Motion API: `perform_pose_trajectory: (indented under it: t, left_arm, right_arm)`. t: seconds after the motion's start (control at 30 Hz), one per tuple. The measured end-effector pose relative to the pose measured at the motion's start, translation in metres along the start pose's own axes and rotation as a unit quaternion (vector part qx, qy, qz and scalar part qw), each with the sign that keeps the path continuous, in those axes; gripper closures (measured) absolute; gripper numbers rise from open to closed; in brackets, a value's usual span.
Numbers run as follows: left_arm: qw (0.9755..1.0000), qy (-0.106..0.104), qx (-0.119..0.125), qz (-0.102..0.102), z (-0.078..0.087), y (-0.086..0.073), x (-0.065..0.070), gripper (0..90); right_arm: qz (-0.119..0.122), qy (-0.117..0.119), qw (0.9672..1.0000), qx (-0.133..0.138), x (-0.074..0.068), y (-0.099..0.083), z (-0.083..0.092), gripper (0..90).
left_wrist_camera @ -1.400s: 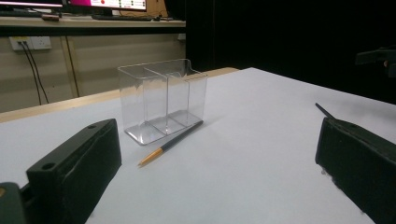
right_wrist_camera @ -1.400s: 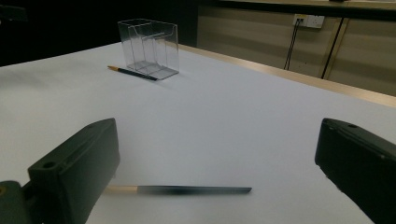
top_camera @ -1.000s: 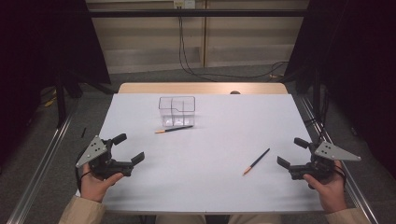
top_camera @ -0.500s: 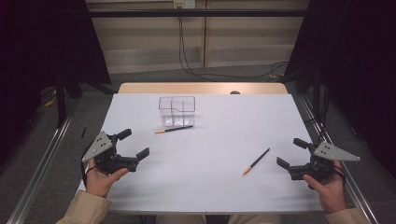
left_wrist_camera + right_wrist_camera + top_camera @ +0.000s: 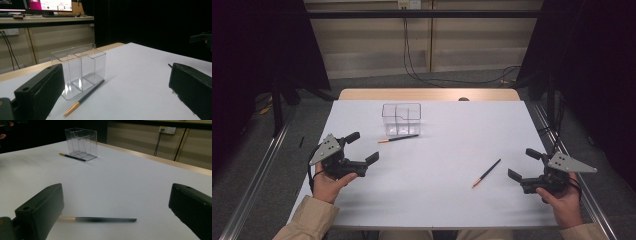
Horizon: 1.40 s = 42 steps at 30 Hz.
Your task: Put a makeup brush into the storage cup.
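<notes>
- Clear plastic, split into compartments: the transparent organiser box [image 5: 401,119] stands toward the far side of the white table cover [image 5: 447,150], with a dark pencil with an orange tip [image 5: 398,138] lying just in front of it, close to its base.
- Left gripper [image 5: 362,148] hangs low above the sheet, jaws spread wide and holding nothing, aimed at that pencil.
- Right gripper [image 5: 521,165] rests near the table's right edge, jaws equally wide and empty; a second dark pencil [image 5: 486,173] lies just beside it.
- Judging by this, the step is the approach: next comes lowering either gripper over a pencil and closing square across its thin shaft.
- Left gripper view reveals the box's inner dividers [image 5: 81,70]; the high view gives the spacing between both pencils.
- Right gripper view puts the near pencil [image 5: 100,219] lying crosswise between its jaws.
</notes>
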<state>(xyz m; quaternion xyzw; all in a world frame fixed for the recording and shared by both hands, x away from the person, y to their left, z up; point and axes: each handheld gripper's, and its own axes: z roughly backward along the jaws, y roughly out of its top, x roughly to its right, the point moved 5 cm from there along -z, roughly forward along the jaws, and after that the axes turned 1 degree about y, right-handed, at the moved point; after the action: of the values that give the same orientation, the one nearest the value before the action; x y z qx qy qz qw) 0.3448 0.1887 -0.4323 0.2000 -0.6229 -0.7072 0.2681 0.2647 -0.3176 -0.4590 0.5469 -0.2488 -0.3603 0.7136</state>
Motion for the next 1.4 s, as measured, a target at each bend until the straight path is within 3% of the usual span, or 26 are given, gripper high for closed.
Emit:
perform_pose_trajectory:
  t: [0.8, 1.4]
  left_arm:
    - [1.0, -0.002, -0.002, -0.009, -0.04, 0.008, -0.006, 0.4]
    - [1.0, -0.007, -0.004, -0.002, -0.063, 0.01, -0.008, 0.5]
  right_arm:
    - [0.001, 0.006, 1.0, 0.002, -0.001, 0.0, 0.0, 0.0]
    - [0.005, 0.011, 0.9999, -0.001, -0.003, 0.0, -0.001, 0.0]
